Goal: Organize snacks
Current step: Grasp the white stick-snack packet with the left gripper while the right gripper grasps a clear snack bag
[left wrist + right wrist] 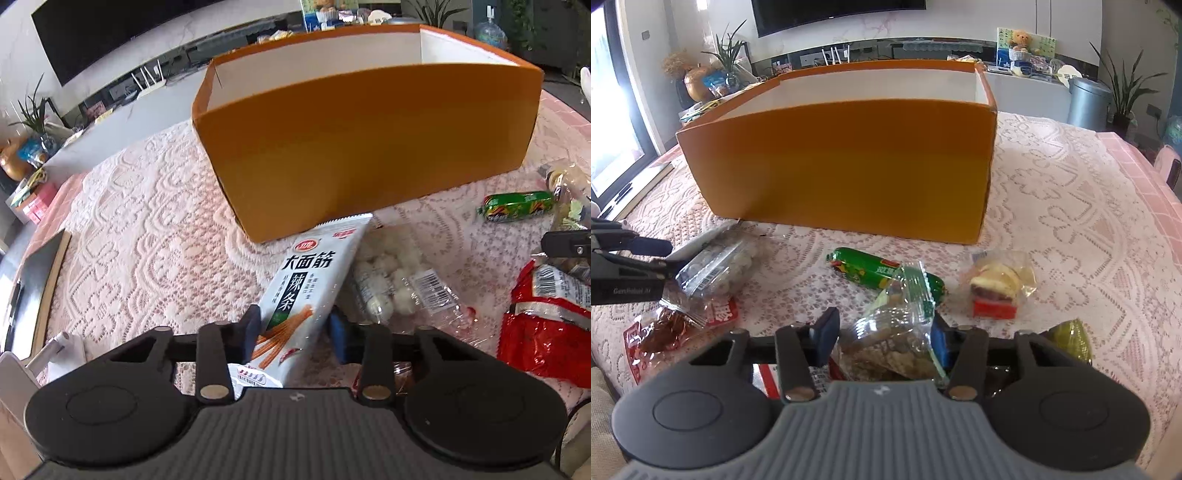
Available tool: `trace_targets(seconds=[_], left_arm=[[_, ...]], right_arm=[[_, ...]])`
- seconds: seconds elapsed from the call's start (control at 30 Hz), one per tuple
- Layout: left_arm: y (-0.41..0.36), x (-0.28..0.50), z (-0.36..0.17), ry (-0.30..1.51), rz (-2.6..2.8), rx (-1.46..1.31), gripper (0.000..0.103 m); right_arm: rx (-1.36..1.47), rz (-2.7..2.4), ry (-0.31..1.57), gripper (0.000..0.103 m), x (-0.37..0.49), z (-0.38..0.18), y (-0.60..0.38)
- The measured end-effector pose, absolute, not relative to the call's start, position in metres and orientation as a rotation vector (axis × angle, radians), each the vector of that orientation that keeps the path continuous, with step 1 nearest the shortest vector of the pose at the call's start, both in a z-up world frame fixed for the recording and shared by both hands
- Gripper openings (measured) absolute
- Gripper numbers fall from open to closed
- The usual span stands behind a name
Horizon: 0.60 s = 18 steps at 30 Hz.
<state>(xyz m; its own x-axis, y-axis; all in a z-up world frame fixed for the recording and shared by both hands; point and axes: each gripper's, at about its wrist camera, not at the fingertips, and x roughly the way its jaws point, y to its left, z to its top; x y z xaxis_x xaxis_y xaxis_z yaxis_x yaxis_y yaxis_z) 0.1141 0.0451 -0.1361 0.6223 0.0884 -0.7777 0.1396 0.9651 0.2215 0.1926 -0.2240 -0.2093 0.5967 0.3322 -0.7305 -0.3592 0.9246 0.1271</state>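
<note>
Left tongs sit narrow around the white spicy-strip packet, gripping its lower end; the packet's top edge points toward the orange box and almost reaches its near wall. Right tongs straddle a clear-wrapped brown snack pack; pads look close to the film on both sides, but we can't tell if they're actually clamped. We judge the step as: lift both, carry over the near wall, drop inside. To do it well, we raise the left packet before moving forward, since it's long and floppy and its tip will catch the box wall otherwise. We keep the grip near the packet's middle if it sags. On the right, we close on the body, not the loose film. Still on the lace-covered bench: green sausage, clear bag of white balls, red packet, small wrapped cake. Box interior is hidden.
</note>
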Motion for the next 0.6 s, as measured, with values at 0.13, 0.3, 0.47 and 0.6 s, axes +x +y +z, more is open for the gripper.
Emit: trace_targets(seconds=[0.13, 0.3, 0.47, 0.6], left_arm=[[0.050, 0.109, -0.123, 0.887, -0.028, 0.205, 0.025], [0.067, 0.109, -0.101, 0.907, -0.085, -0.014, 0.011], [0.074, 0.114, -0.101, 0.963, -0.061, -0.104, 0.011], [0.076, 0.118, -0.112, 0.989, -0.032, -0.099, 0.015]], right_arm=[[-0.041, 0.398, 0.820, 0.044, 0.191, -0.207, -0.224], [-0.027, 0.391, 0.771, 0.037, 0.190, -0.198, -0.227], [0.070, 0.425, 0.787, 0.036, 0.196, -0.195, -0.230], [0.028, 0.433, 0.833, 0.040, 0.199, -0.203, -0.222]])
